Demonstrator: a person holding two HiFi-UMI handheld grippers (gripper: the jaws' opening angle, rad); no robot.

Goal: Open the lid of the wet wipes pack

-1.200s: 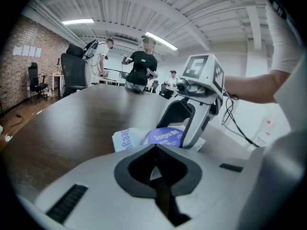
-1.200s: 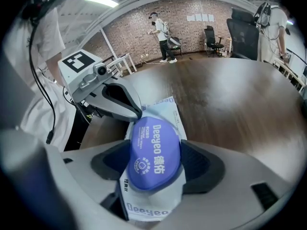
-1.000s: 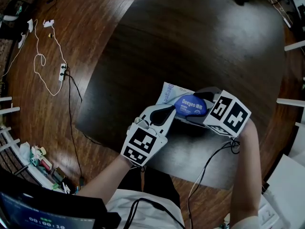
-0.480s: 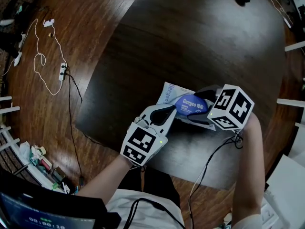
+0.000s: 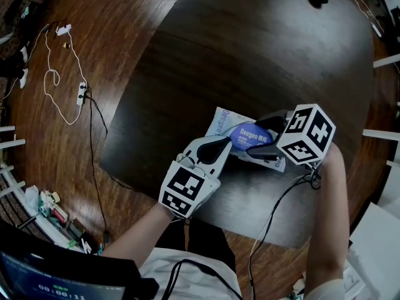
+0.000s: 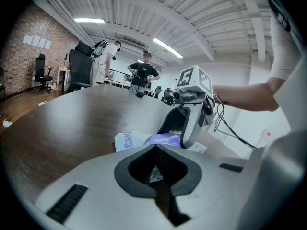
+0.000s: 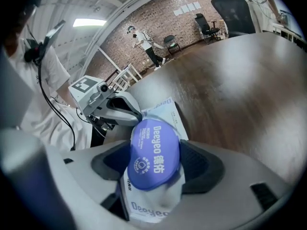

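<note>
Where the wet wipes pack [image 5: 220, 122] lies toward six o'clock on the table [image 5: 250, 55], it is clamped across its body by the right gripper [image 5: 259, 140], with the blue lid [image 5: 250, 135] between the jaws. The left gripper [image 5: 216, 150] is closed at the pack's seven o'clock end. The pack is judged light, soft and slippery; only the stiff lid rim offers a firm hold.
</note>
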